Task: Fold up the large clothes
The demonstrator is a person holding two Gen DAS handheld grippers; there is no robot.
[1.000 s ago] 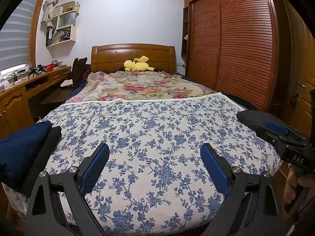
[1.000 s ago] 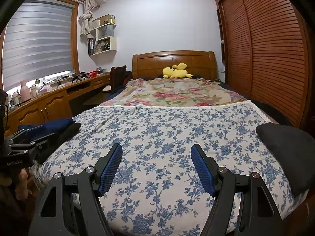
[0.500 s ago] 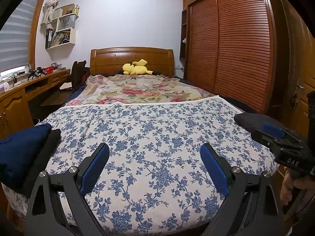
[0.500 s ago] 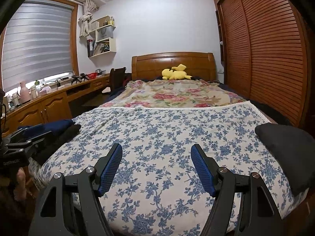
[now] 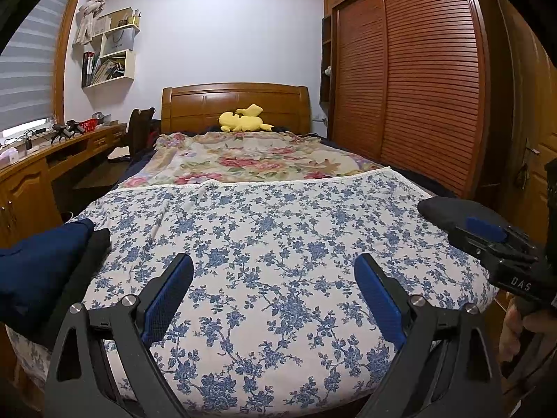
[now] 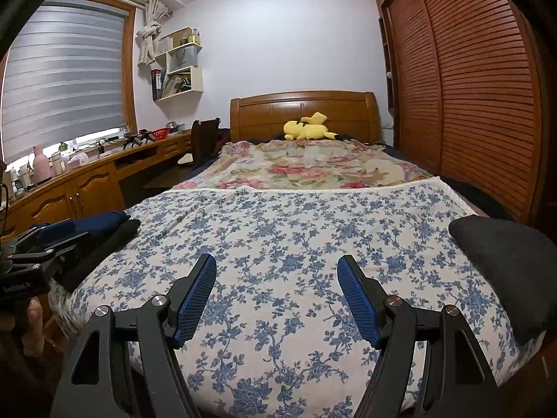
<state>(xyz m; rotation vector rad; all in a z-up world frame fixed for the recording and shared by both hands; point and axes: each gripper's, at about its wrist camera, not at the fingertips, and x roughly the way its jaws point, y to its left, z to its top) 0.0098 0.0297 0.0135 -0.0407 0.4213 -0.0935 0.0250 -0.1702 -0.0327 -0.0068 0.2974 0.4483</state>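
Left wrist view. Left gripper (image 5: 273, 271) low over the foot of the bed, jaws wide apart, nothing between the blue pads (image 5: 167, 299). Blue-flowered sheet (image 5: 271, 230) spread flat across the near half of the bed; pink-flowered blanket (image 5: 257, 160) beyond it, reaching toward the wooden headboard (image 5: 236, 104). Yellow plush toy (image 5: 243, 122) lying against the headboard. Folded navy garment (image 5: 38, 271) at the left edge of the bed, resting on a black garment (image 5: 87, 261) whose edge shows beside it. Second dark garment (image 5: 452, 210) at the right edge of the bed, lying on the sheet. Right gripper (image 5: 497, 244) seen from the side at far right, just in front of that dark garment; contact cannot be told. Slatted wardrobe doors (image 5: 417, 80) along the right wall.

Right wrist view. Right gripper (image 6: 276, 277) above the flowered sheet (image 6: 296, 237), jaws apart, gap empty. Dark garment (image 6: 504, 264) at the right edge, well clear of the fingers. Navy garment (image 6: 101, 221) stacked on the black one (image 6: 104, 247) at the left edge. Left gripper (image 6: 45, 244) visible at far left, near that stack; a hand (image 6: 33, 320) below it. Desk (image 6: 87, 181) under the window blind (image 6: 62, 73). Plush toy (image 6: 308, 128) at the headboard (image 6: 303, 111).
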